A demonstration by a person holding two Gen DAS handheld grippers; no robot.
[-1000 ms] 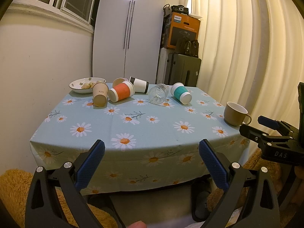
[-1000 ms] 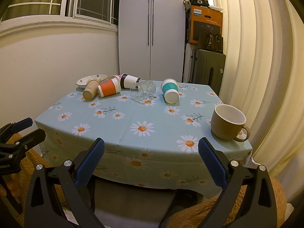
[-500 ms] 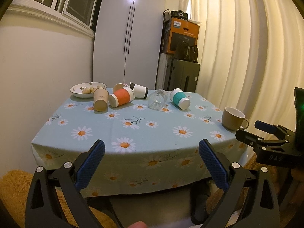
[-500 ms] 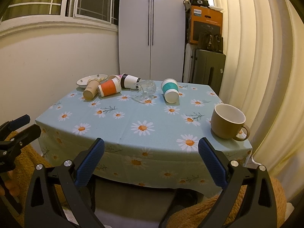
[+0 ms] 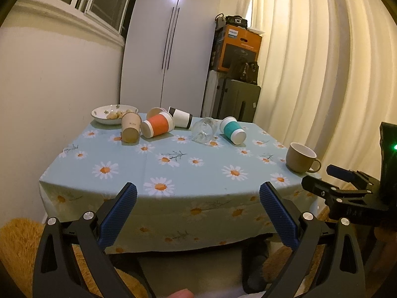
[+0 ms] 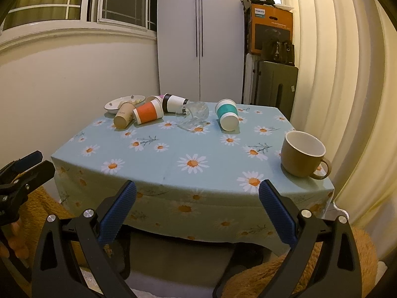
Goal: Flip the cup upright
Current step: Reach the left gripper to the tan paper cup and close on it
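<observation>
Daisies covered the pale blue tablecloth (image 5: 198, 164) in the left wrist view, where the left gripper (image 5: 198, 213) hung short of the table's near edge with its ribbed blue pads spread wide and nothing between them. This view alone showed the right gripper (image 5: 342, 188) from the side, low at the right, its black frame just beside the table's corner. Far back lay a row of tipped paper cups: a plain kraft cup (image 5: 130, 130), an orange-sleeved cup (image 5: 156, 125), a black-and-white cup (image 5: 180, 120), a clear glass (image 5: 204, 130) and a teal-sleeved cup (image 5: 232, 130), all on their sides. A glossy tan mug (image 5: 300, 157) stood upright near the right edge.

From the right wrist view, the right gripper (image 6: 197, 212) also gaped wide and empty before the cloth's edge. Here the mug (image 6: 301, 156) sat much closer, its white inside visible, and the teal-sleeved cup (image 6: 227, 114) pointed its base toward the camera. Only this view caught the left gripper (image 6: 22, 171) at the far left. A shallow patterned bowl (image 6: 116, 104) rested behind the kraft cup (image 6: 124, 118).
</observation>
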